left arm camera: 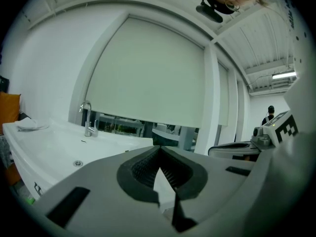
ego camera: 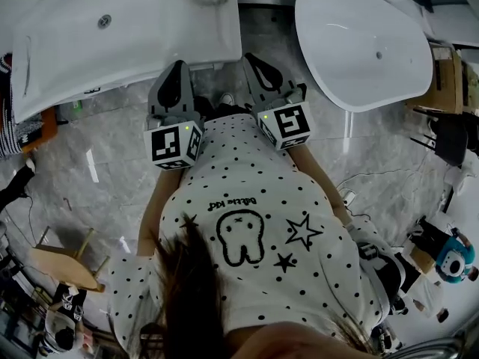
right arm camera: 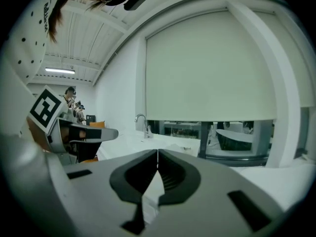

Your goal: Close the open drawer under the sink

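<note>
- The sink point(ego camera: 150, 21) fills the upper left of the head view. It is a white basin, and its faucet point(left arm camera: 86, 117) stands upright at the far rim in the left gripper view.
- The drawer under the sink shows in no view. From above the basin's overhang covers that space, and both gripper views look across the top of the counter. So I cannot tell whether the drawer stands open or shut.
- My left gripper point(ego camera: 179, 69) sits left of centre in the head view, with its jaws pressed together and nothing between them. I hold it roughly level in front of my chest, its tip near the sink's right-hand corner.
- My right gripper point(ego camera: 258, 60) sits just beside it, right of centre, with its jaws also together on nothing. It points at the strip of marble floor point(ego camera: 269, 28) between the sink and the tub.
- I judge that the closed jaws suit this job, since a drawer front only needs a blunt tip to push it and no grip. Holding both grippers side by side keeps them ready and clear of the basin edge.
- This stance fits me standing before an open drawer, and it fits just as well a drawer already pushed home.
- The bathtub point(ego camera: 359, 43) lies at the upper right, well apart from the sink, and has no part in the task.
</note>
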A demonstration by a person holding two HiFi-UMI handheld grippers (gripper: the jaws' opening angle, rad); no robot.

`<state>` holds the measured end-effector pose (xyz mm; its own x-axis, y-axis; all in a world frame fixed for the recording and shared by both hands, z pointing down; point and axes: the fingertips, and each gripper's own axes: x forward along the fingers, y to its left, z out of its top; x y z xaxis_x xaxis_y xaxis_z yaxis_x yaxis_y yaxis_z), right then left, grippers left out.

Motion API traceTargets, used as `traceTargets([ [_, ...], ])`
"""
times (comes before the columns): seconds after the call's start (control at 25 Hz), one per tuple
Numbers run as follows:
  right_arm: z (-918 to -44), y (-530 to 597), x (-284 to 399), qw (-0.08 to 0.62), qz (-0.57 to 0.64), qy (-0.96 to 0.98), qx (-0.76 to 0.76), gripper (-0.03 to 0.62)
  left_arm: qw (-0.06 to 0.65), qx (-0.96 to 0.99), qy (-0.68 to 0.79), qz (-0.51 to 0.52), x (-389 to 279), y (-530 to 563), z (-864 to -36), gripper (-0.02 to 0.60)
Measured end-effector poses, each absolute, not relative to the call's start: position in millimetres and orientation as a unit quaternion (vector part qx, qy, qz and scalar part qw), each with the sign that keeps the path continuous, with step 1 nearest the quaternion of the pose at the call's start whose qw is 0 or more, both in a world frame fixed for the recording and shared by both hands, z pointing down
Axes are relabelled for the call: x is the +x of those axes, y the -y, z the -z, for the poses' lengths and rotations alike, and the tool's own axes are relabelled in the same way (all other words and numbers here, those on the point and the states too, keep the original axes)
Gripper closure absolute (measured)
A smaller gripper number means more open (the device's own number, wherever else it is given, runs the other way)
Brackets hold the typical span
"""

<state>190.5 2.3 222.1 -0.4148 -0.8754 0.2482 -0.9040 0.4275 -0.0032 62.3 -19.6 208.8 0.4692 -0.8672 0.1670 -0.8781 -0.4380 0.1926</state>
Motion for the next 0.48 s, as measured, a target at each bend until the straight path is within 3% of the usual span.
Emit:
traceTargets([
  [0.48,-227,-6,174,0.132,-0.043,0.859,0.492,0.58,0.126,0.844,0.52,-0.024,65,18,-210,0.577],
])
